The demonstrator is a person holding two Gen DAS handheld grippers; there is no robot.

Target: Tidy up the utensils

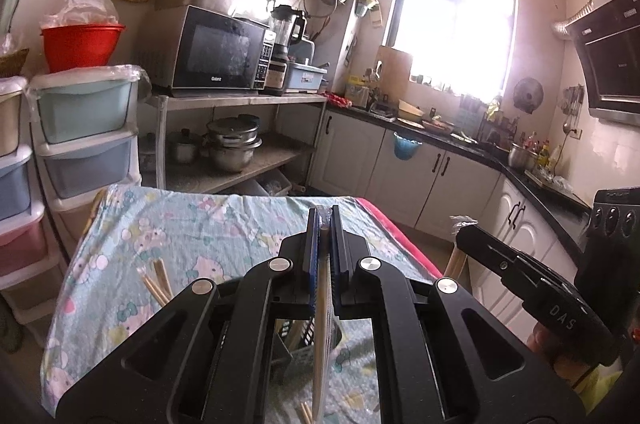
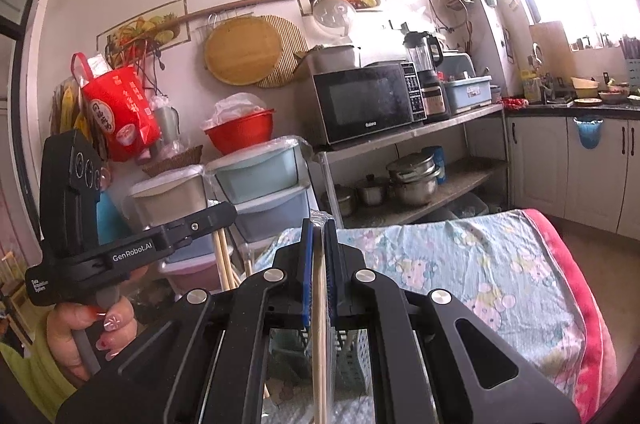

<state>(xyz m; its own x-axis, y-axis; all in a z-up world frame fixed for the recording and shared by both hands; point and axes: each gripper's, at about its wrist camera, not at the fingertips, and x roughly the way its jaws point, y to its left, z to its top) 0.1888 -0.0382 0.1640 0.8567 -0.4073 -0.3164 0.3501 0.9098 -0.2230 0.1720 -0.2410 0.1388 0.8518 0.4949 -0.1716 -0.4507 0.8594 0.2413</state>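
Left gripper (image 1: pixel 325 224): centre of the left wrist view, jaws clenched on a wrapped pair of chopsticks (image 1: pixel 323 324). Clear wrapper tip protruding above the fingertips; wooden sticks running down between the blue pads to the lower centre of the frame.

Right gripper (image 2: pixel 319 236): centre of the right wrist view, jaws clenched on a second wrapped chopstick pair (image 2: pixel 320 324). Sticks hanging straight down the frame, wrapper edge visible at the top of the pads.

Both grippers raised above the worktop (image 1: pixel 224 224), covered with a pale blue cartoon-print cloth (image 2: pixel 480 256) with a pink edge at the right of the right wrist view.

Perforated utensil basket (image 2: pixel 354 364): lower centre of the right wrist view, directly below the jaws, partly hidden by the gripper body. Contents not discernible.

Loose chopsticks (image 1: pixel 158 282): left of centre in the left wrist view, lying on the cloth, lower ends hidden behind the gripper. Further stick ends (image 1: pixel 306 414) at the bottom edge of that frame.

Opposite gripper visible in each view: at the right edge of the left wrist view and at the left of the right wrist view, each with sticks hanging beneath it.

Microwave (image 1: pixel 218 51): upper left of centre, on a metal shelf.
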